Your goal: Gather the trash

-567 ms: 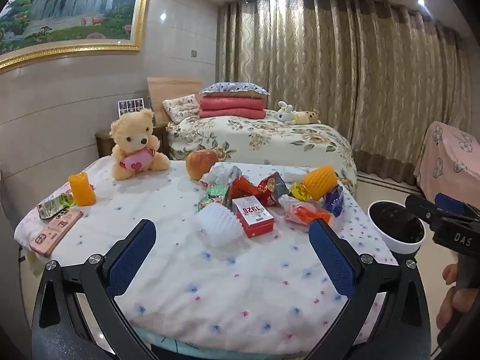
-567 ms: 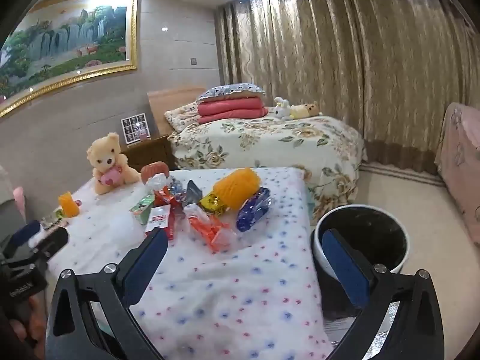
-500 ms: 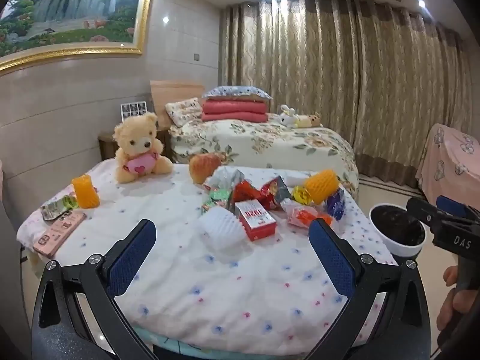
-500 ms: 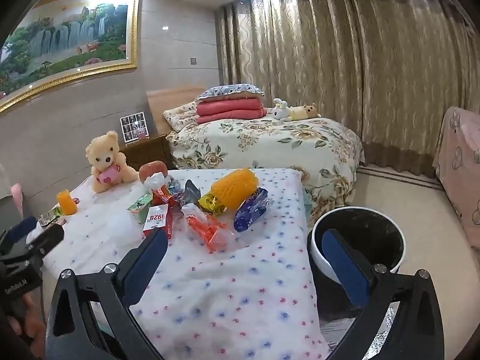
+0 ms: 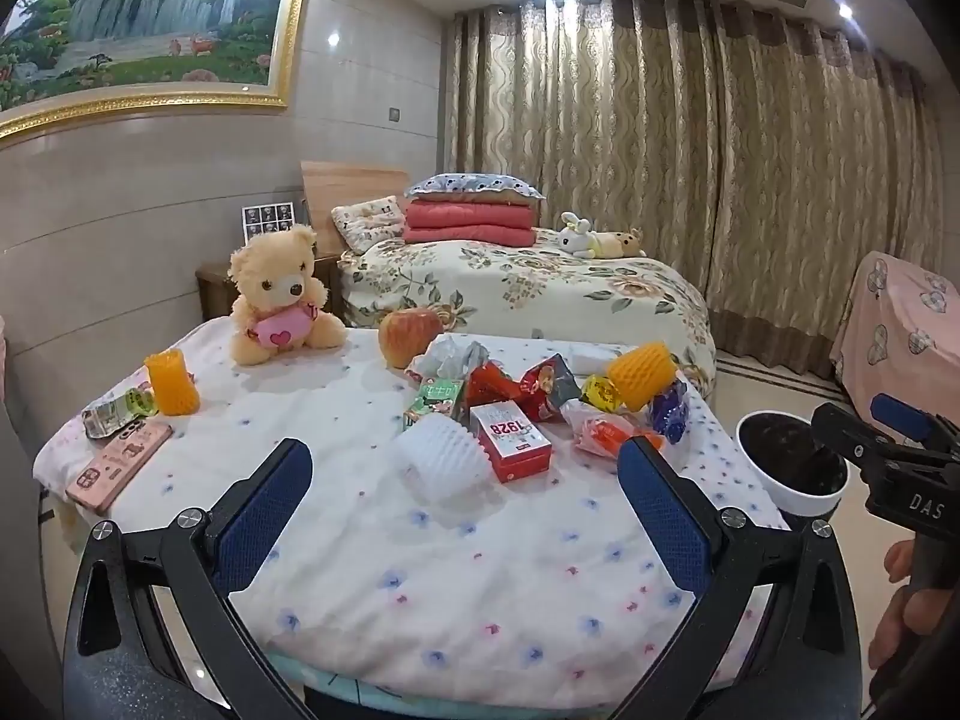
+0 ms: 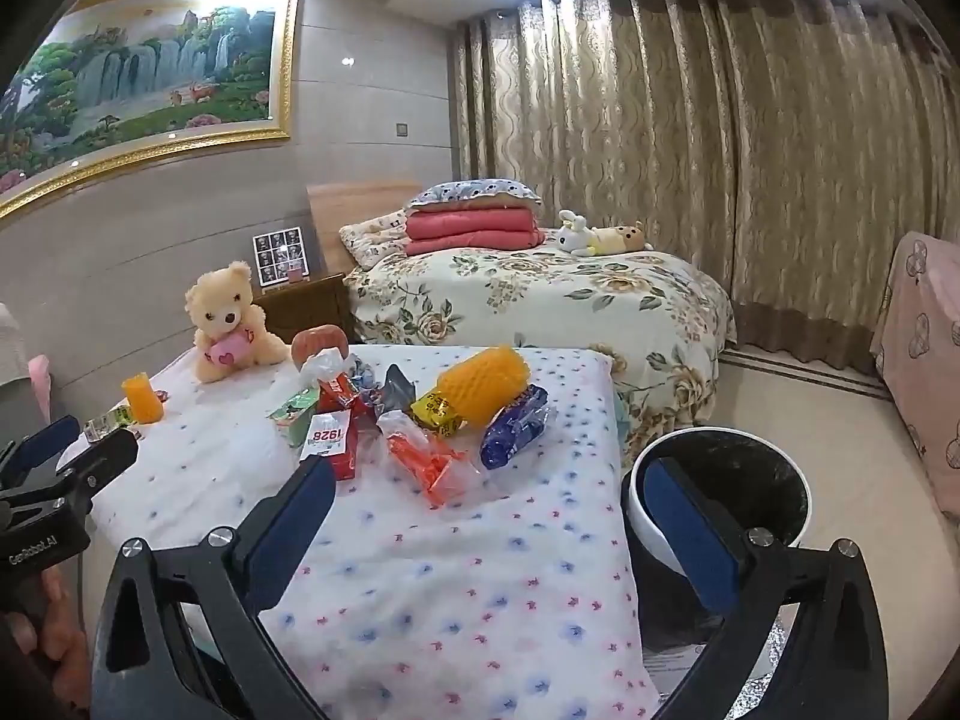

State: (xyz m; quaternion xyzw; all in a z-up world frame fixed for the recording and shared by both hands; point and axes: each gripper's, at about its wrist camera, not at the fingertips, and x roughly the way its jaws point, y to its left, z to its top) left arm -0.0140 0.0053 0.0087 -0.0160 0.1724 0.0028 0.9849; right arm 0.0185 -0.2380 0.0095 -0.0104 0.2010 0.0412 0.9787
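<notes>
Trash pile [image 5: 540, 408] mid-table [image 5: 456, 576], well ahead of left gripper [image 5: 462, 510]; fingers spread wide, empty. Right gripper [image 6: 498, 510] likewise agape, holding nothing. Bin [image 6: 774, 498] on floor beside table, black liner; contents can't tell.

Wrappers [image 5: 540, 402] lie mid-table [image 5: 360, 540], teddy [image 5: 279, 294] behind left, bin [image 6: 720, 504] right of the table.
</notes>
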